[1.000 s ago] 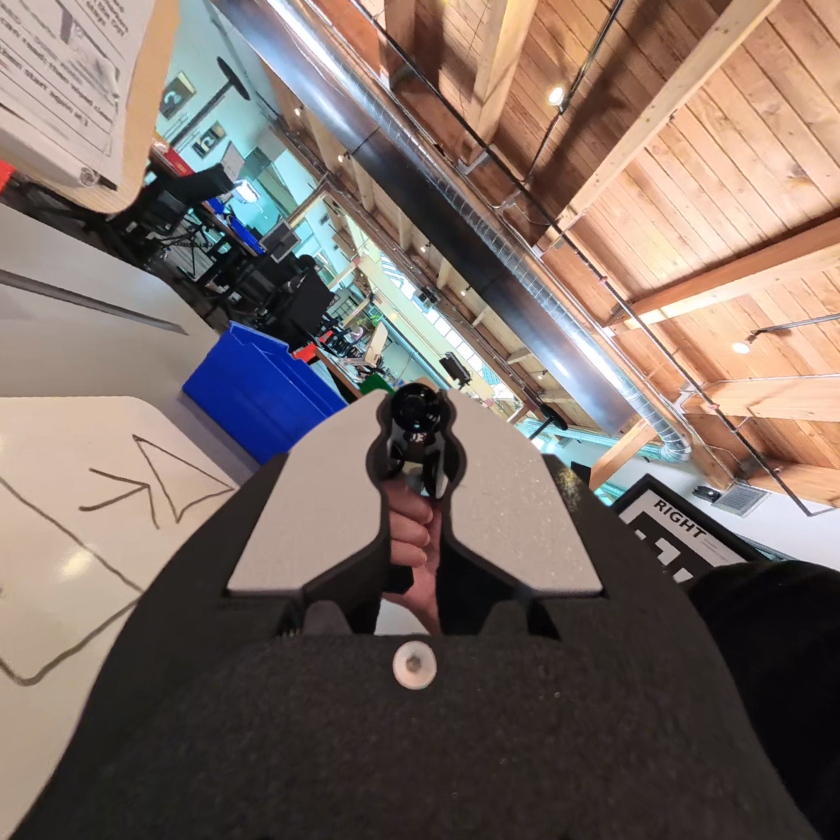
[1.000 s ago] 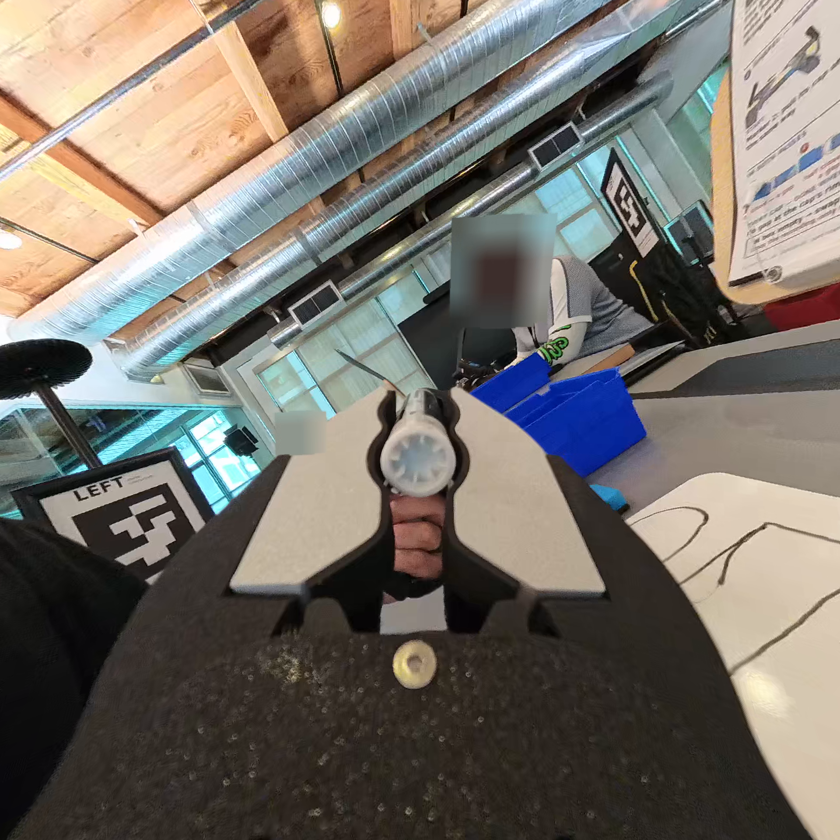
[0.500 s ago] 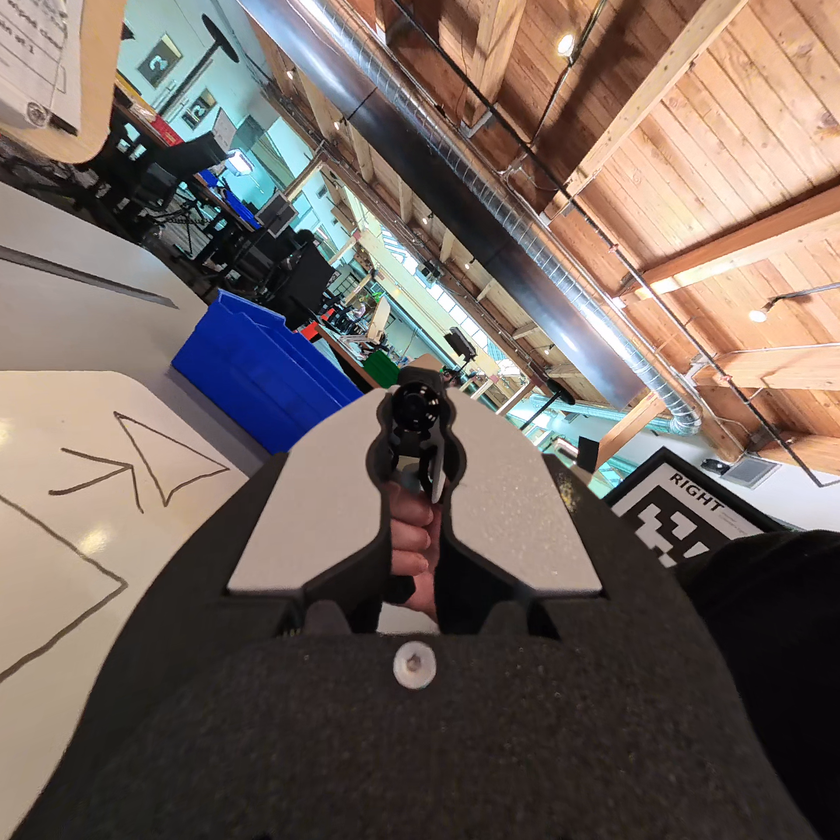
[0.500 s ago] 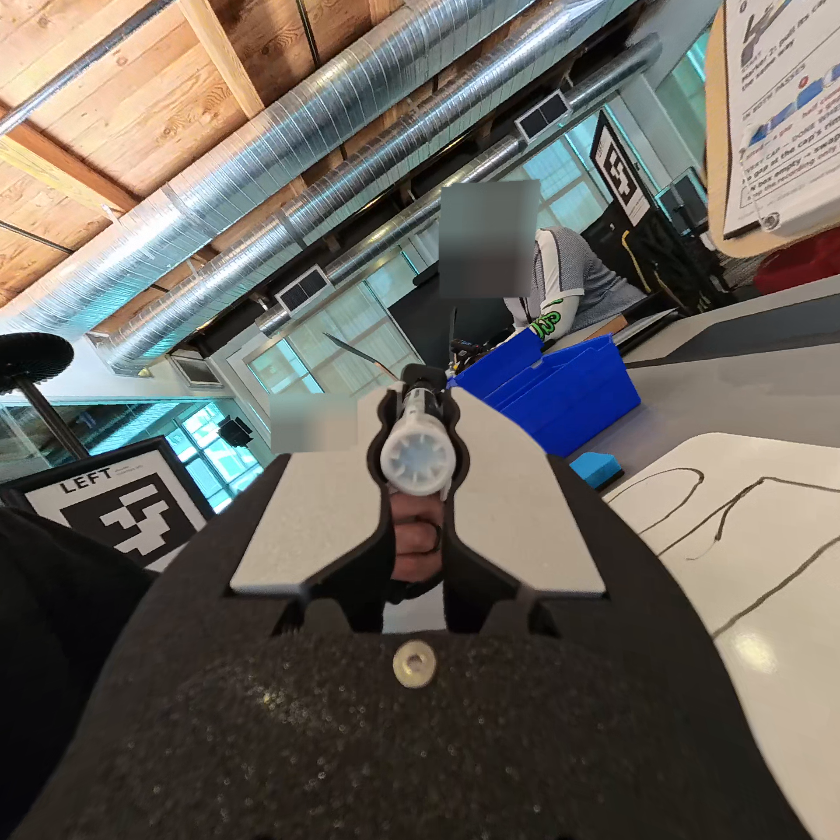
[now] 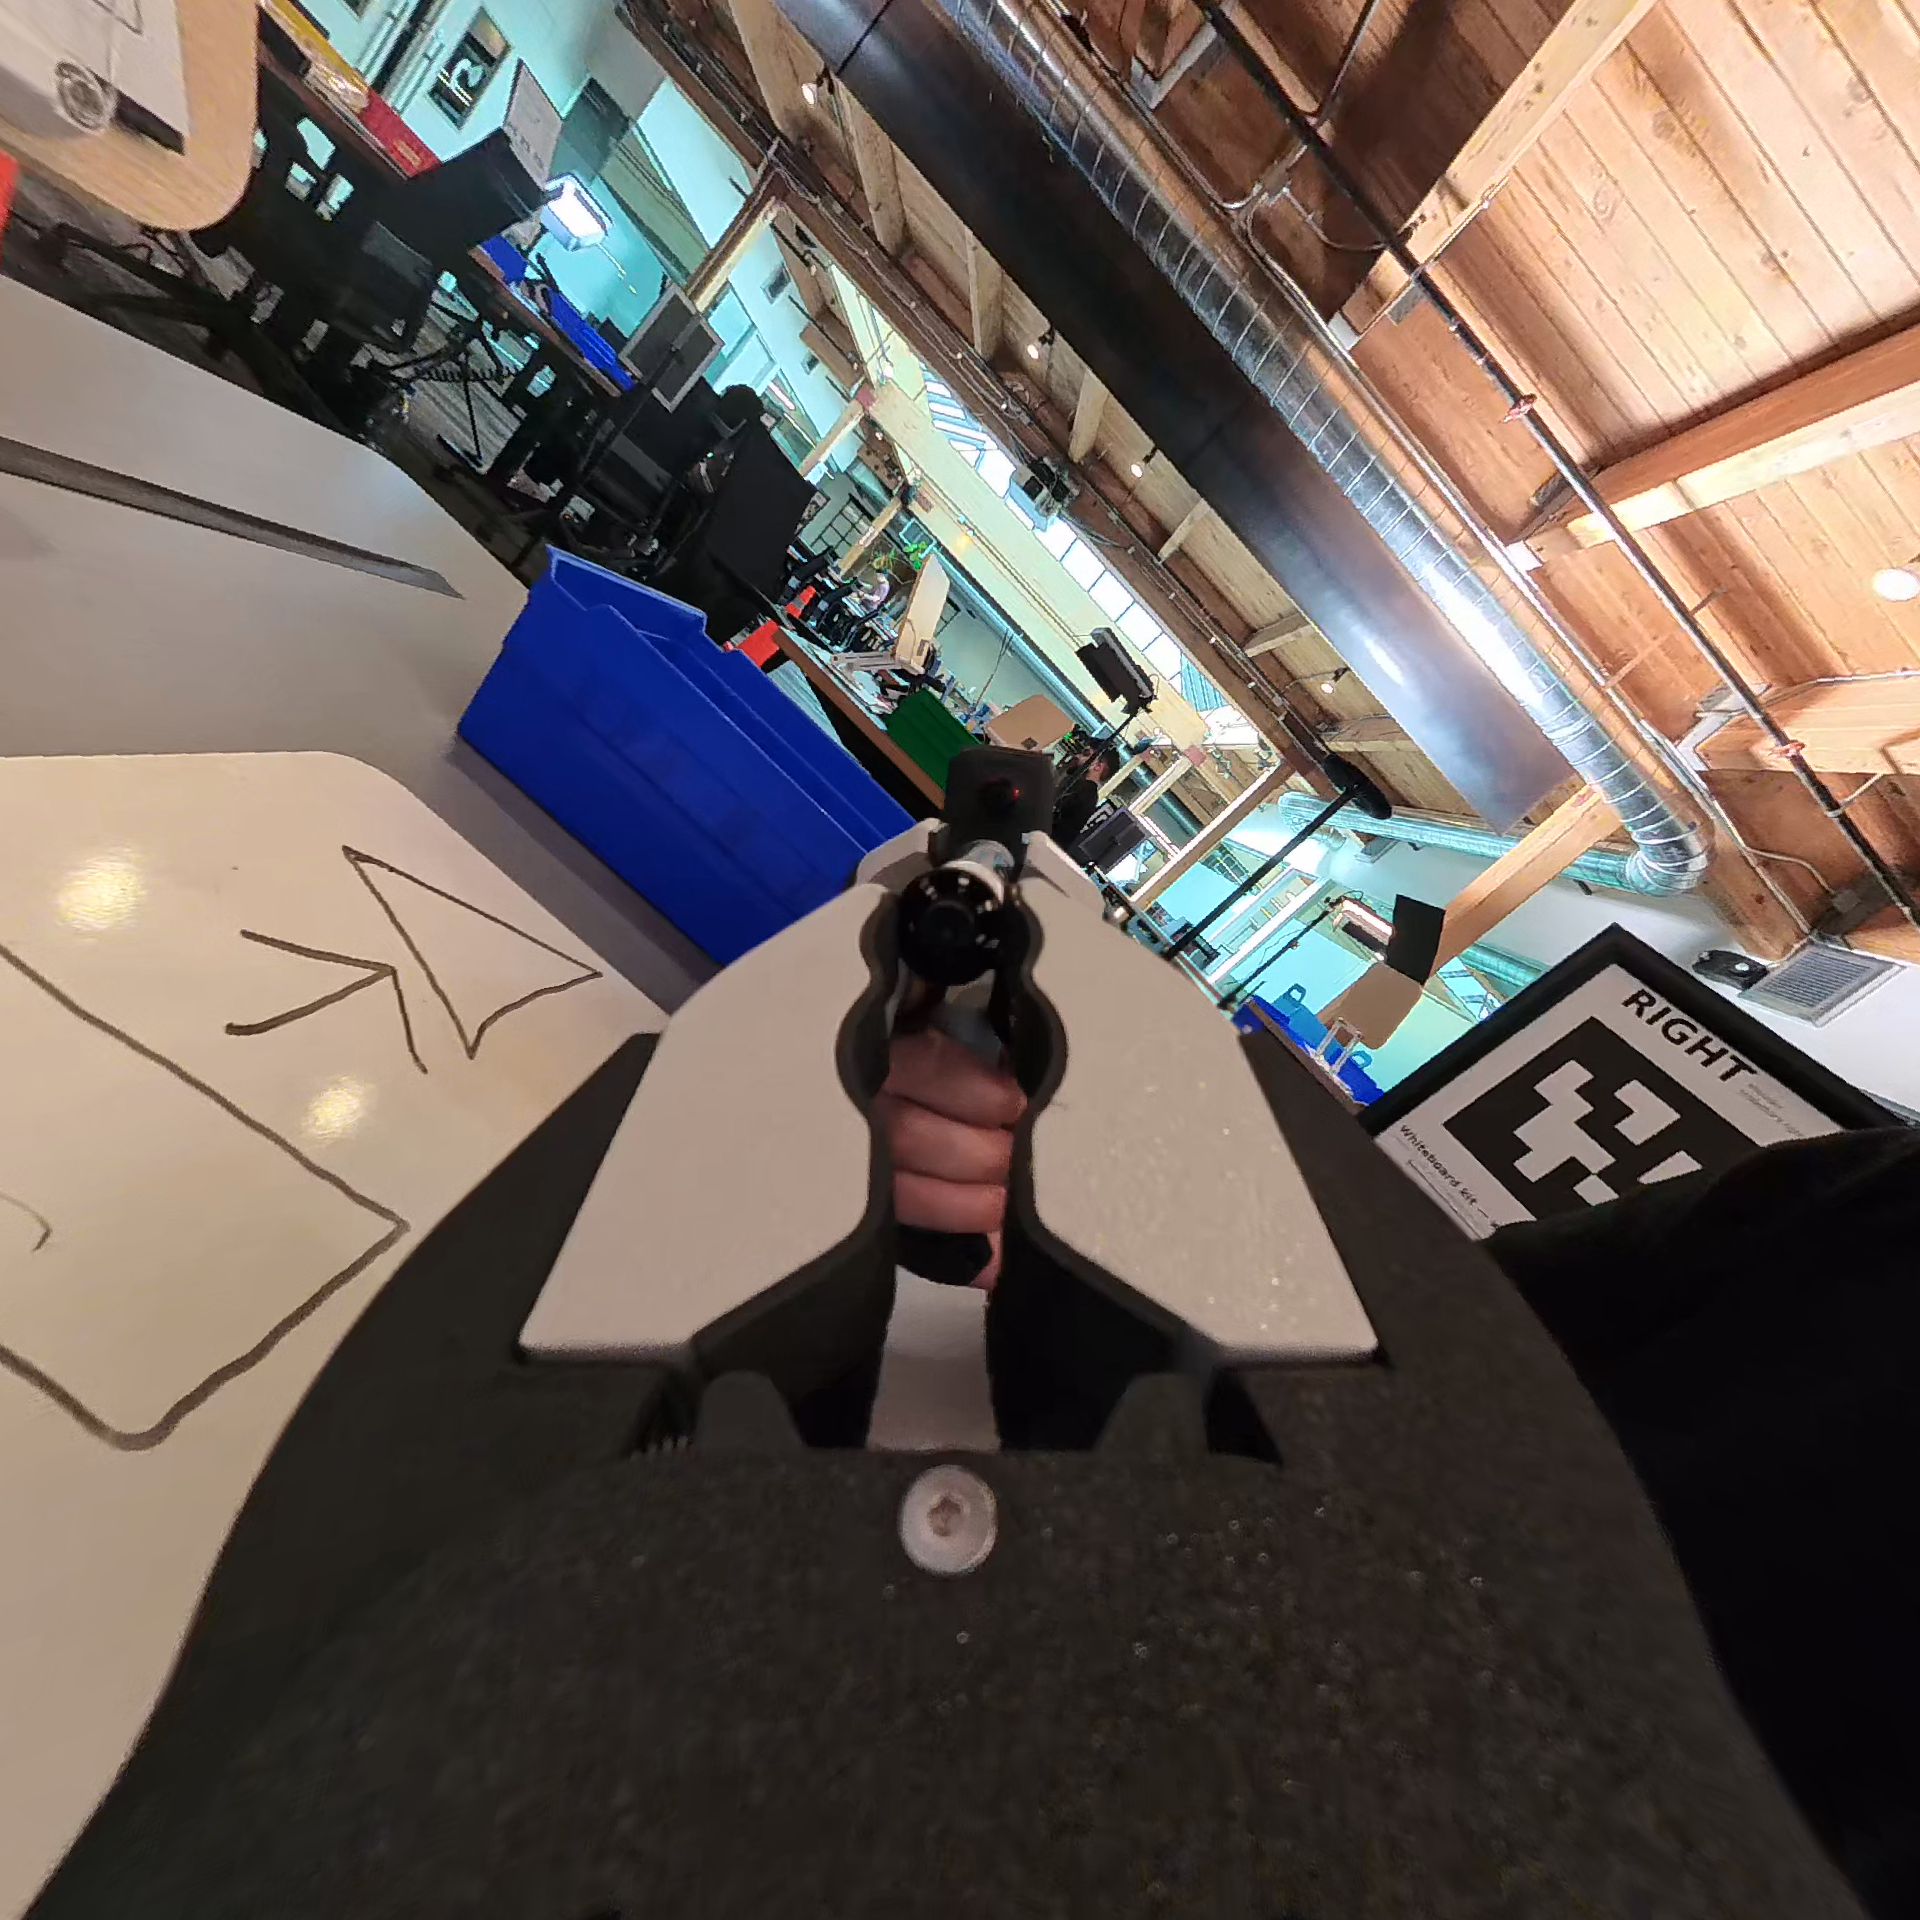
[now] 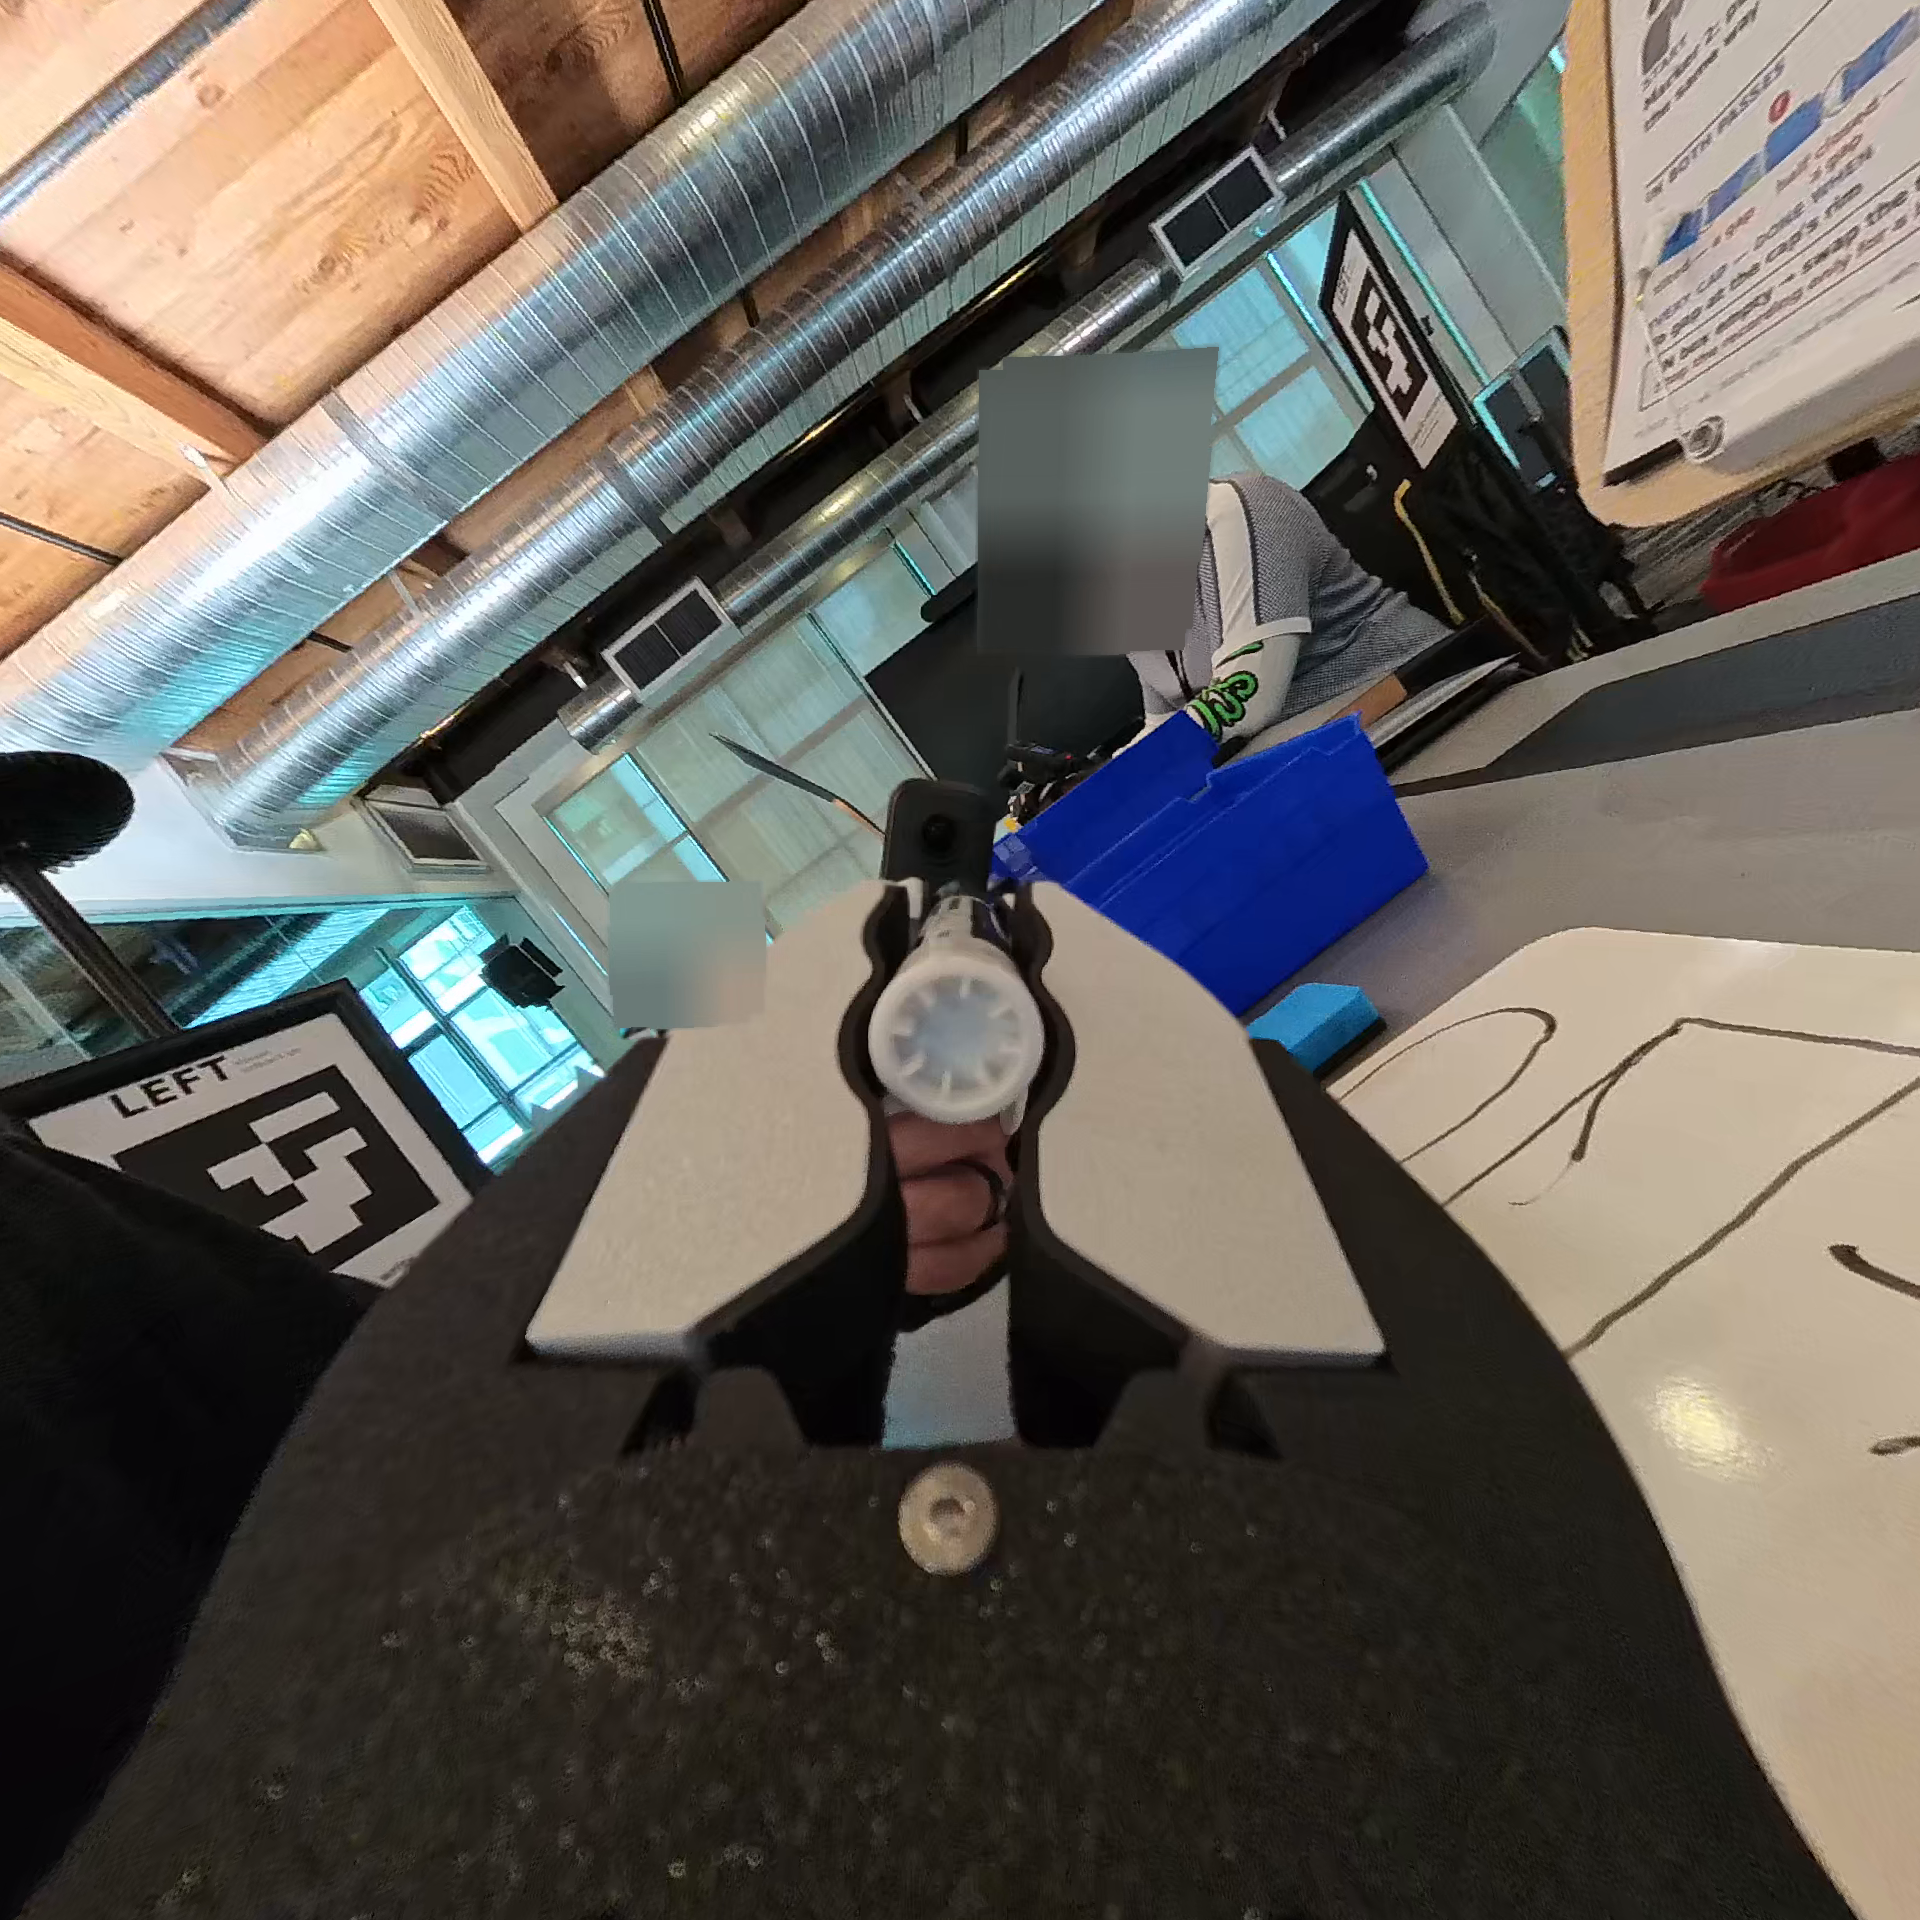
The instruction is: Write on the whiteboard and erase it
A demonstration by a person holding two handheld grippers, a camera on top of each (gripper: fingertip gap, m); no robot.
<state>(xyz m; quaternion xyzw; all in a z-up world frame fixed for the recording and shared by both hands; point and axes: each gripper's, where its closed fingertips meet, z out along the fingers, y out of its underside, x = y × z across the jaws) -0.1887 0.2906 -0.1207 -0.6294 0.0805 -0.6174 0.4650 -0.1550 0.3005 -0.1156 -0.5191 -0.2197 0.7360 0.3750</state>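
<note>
My left gripper (image 5: 951, 914) is shut on the black cap end of a marker (image 5: 948, 927), seen end-on. My right gripper (image 6: 956, 966) is shut on the white rear end of the same marker (image 6: 956, 1044). The two grippers face each other in the air, with the marker between them. The other gripper's camera shows just beyond the marker in each view. The whiteboard (image 5: 156, 1122) lies flat on the grey table, with black lines and an arrow shape drawn on it. It also shows at the right of the right wrist view (image 6: 1714, 1351). A blue eraser (image 6: 1314, 1023) lies by its far edge.
A blue bin (image 5: 665, 769) stands on the grey table behind the whiteboard; it also shows in the right wrist view (image 6: 1236, 842). A person (image 6: 1288, 623) sits behind it. A hand (image 5: 951, 1143) grips the other gripper's handle. A clipboard with paper (image 6: 1745, 239) stands at the table's far side.
Both views have swung so that more of the whiteboard shows. The opposite gripper's camera has come into sight above the marker. Both grippers stay shut on the marker.
</note>
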